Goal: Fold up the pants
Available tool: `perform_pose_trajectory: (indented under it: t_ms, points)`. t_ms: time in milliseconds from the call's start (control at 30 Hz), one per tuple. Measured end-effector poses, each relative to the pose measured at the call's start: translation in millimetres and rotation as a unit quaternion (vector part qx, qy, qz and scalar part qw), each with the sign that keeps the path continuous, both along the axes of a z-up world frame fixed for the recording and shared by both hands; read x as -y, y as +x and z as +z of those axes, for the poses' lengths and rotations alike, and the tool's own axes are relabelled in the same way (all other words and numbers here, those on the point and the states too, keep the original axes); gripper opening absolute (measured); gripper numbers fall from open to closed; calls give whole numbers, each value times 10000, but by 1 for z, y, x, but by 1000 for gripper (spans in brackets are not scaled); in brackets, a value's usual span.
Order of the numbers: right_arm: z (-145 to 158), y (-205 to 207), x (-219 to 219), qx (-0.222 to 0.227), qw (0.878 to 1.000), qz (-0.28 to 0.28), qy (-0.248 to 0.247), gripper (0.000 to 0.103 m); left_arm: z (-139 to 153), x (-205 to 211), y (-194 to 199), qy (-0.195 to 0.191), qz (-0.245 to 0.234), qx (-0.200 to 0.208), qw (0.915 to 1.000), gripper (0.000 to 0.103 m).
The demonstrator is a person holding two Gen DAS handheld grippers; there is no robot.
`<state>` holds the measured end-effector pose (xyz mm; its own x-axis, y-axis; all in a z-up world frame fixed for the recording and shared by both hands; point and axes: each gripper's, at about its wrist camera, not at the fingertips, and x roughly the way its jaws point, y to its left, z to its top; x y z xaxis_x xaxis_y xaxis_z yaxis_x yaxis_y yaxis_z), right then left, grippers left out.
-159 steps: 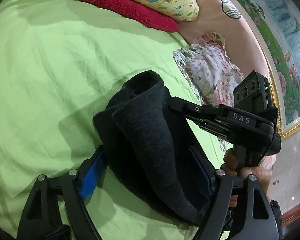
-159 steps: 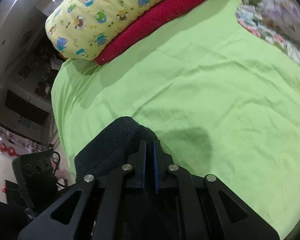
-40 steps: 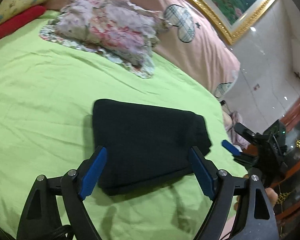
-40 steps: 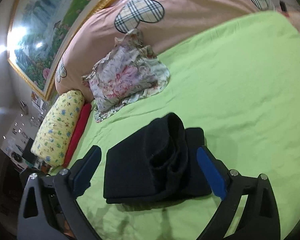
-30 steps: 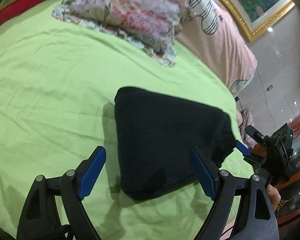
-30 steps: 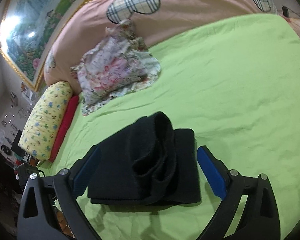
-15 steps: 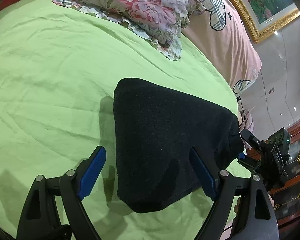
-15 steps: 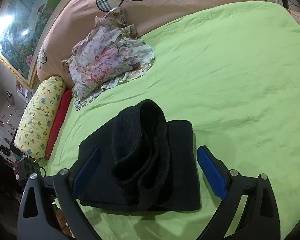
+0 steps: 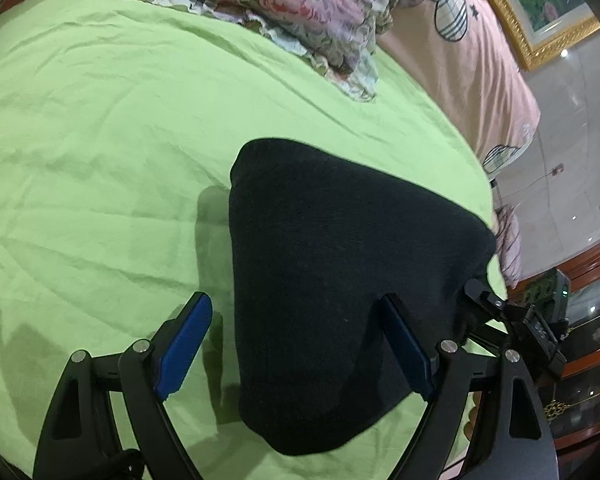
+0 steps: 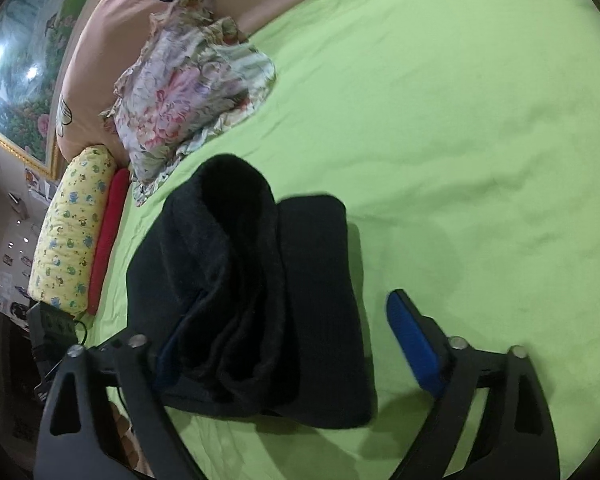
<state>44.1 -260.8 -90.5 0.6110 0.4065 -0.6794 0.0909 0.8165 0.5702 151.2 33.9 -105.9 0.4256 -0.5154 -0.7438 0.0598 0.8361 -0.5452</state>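
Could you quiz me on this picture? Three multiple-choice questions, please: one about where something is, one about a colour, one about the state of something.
1. Where do the folded pants lie?
A. on the green sheet
B. on the floor
C. on a chair

2. What colour are the pants?
A. white
B. black
C. red

3. How do the left tongs stand?
A. clamped shut on nothing
B. out of sight
C. open

Answers: 1 A, green sheet shows all around the bundle. 2 B, the fabric is black in both views. 3 C, the blue pads stand wide apart.
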Motion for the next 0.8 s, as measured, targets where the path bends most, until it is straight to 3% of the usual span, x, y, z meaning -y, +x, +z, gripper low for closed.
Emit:
perform_pose_trajectory:
  t_ms: [233, 400, 533, 667, 800]
  points:
    - [-4, 0, -1, 101, 9996, 159, 214, 74, -7, 14, 11, -30, -56, 185, 9998, 86]
    - [-8, 4, 0, 103, 9991, 238, 348, 72, -14, 23, 19, 267, -166, 268, 9991, 86]
    - [-10, 4, -3, 138, 9990, 302, 286, 72, -10, 28, 17, 597, -251, 638, 9959, 85]
    - [-7, 2, -10, 228, 9990, 360, 108, 67, -2, 37, 11, 873, -371, 955, 9909, 72]
    - [-4, -1, -9, 336, 9985, 396, 167, 55, 3, 29, 10, 619, -351, 953, 9929, 59]
